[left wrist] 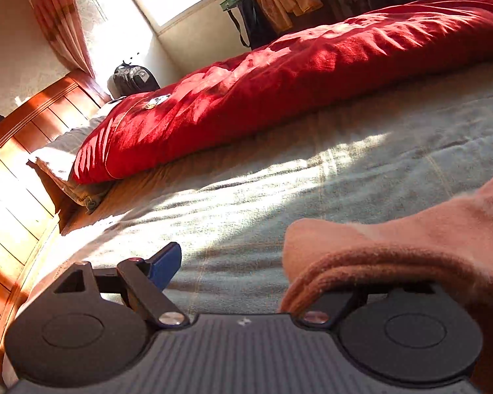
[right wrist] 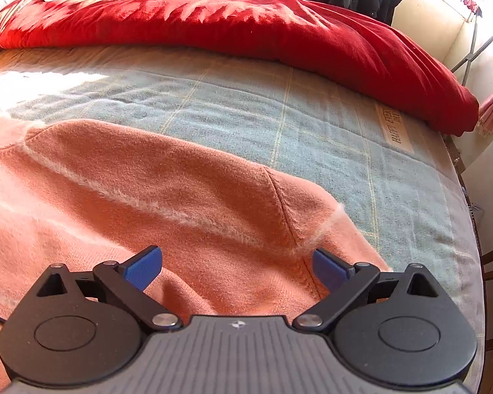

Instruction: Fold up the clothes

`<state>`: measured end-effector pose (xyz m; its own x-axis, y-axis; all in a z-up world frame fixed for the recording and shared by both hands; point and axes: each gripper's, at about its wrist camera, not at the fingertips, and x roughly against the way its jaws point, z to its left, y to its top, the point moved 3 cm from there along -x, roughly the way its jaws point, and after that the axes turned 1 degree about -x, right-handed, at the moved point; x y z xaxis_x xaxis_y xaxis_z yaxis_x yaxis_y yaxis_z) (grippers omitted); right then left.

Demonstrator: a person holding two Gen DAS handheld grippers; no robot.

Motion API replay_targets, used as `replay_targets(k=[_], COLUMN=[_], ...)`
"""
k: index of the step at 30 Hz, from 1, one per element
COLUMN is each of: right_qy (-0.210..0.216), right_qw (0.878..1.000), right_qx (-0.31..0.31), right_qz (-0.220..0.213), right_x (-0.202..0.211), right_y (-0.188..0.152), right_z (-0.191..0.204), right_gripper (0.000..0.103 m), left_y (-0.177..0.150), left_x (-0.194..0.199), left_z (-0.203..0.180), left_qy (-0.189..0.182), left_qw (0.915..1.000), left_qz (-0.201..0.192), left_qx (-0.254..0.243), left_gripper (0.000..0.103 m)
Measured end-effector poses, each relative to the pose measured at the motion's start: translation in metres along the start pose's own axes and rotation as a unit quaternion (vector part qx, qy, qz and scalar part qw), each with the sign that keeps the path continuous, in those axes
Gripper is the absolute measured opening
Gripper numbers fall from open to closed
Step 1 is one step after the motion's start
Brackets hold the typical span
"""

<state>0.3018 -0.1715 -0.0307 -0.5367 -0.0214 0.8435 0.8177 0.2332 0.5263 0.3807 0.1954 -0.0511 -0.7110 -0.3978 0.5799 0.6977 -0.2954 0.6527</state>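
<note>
My right gripper [right wrist: 236, 267] gapes wide over the pink sweater [right wrist: 148, 190] on the bed [right wrist: 312, 124]; its hem drapes my left gripper [left wrist: 279, 269] (also wide). Bare blanket beyond; label [right wrist: 394, 126] reads "HAPPY EVERY".

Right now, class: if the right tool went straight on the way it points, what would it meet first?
Most likely the pink sweater, which lies on the bed between and ahead of the right tool's open fingers; depth is uncertain.

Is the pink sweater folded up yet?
Partly: the pink sweater lies doubled over on the bed, one fold edge showing.
</note>
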Motion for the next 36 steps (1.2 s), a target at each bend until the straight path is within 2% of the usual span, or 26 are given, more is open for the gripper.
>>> replay_targets(k=[2,5,7,12,13,17,19,21,24,26,28,30,31,34,36], right_qy=[0.006,0.010,0.014,0.019,0.021,0.025,0.027,0.025,0.020,0.021,0.021,0.026,0.029,0.038,0.038], right_qw=[1.000,1.000,1.000,1.000,1.000,0.999,0.999,0.999,0.999,0.999,0.999,0.999,0.999,0.999,0.999], right_qx=[0.000,0.005,0.007,0.007,0.006,0.017,0.025,0.032,0.032,0.023,0.014,0.004,-0.001,-0.004,0.010], right_qz=[0.005,0.009,0.010,0.014,0.016,0.019,0.019,0.017,0.017,0.017,0.020,0.024,0.026,0.027,0.024], right_x=[-0.003,-0.006,-0.007,-0.010,-0.011,-0.013,-0.013,-0.012,-0.012,-0.012,-0.014,-0.016,-0.018,-0.018,-0.015], right_y=[-0.002,-0.001,0.000,0.003,0.003,0.005,0.006,0.007,0.008,0.008,0.007,0.005,0.004,0.003,0.003], right_z=[0.006,0.014,0.019,0.026,0.028,0.036,0.040,0.039,0.034,0.029,0.025,0.024,0.024,0.029,0.032], right_gripper=[0.100,0.100,0.100,0.100,0.100,0.100,0.100,0.100,0.100,0.100,0.100,0.100,0.100,0.100,0.100], left_y=[-0.007,-0.019,-0.030,-0.063,-0.068,-0.086,-0.085,-0.083,-0.077,-0.067,-0.057,-0.048,-0.047,-0.054,-0.067], left_x=[0.003,0.007,0.003,0.008,0.008,0.010,0.009,0.004,0.004,0.009,0.018,0.024,0.024,0.014,0.003], left_z=[-0.008,-0.012,-0.007,-0.003,-0.004,-0.012,-0.004,0.009,0.038,0.056,0.056,0.043,0.036,0.020,0.015], left_qy=[-0.012,-0.010,-0.010,-0.039,-0.031,0.005,0.044,0.077,0.146,0.167,0.192,0.196,0.187,0.144,0.136], left_qw=[0.9998,0.9998,0.9991,0.9860,0.9860,0.9867,0.9900,0.9898,0.9861,0.9839,0.9779,0.9733,0.9745,0.9851,0.9876], left_qz=[0.000,0.005,0.036,0.091,0.094,0.105,0.099,0.102,0.080,0.056,0.023,-0.009,-0.013,0.013,0.041], left_qx=[-0.014,-0.016,0.023,0.134,0.134,0.124,0.090,0.063,-0.003,-0.032,-0.080,-0.119,-0.123,-0.094,-0.068], left_gripper=[0.084,0.084,0.084,0.084,0.084,0.085,0.086,0.085,0.085,0.086,0.087,0.087,0.087,0.087,0.087])
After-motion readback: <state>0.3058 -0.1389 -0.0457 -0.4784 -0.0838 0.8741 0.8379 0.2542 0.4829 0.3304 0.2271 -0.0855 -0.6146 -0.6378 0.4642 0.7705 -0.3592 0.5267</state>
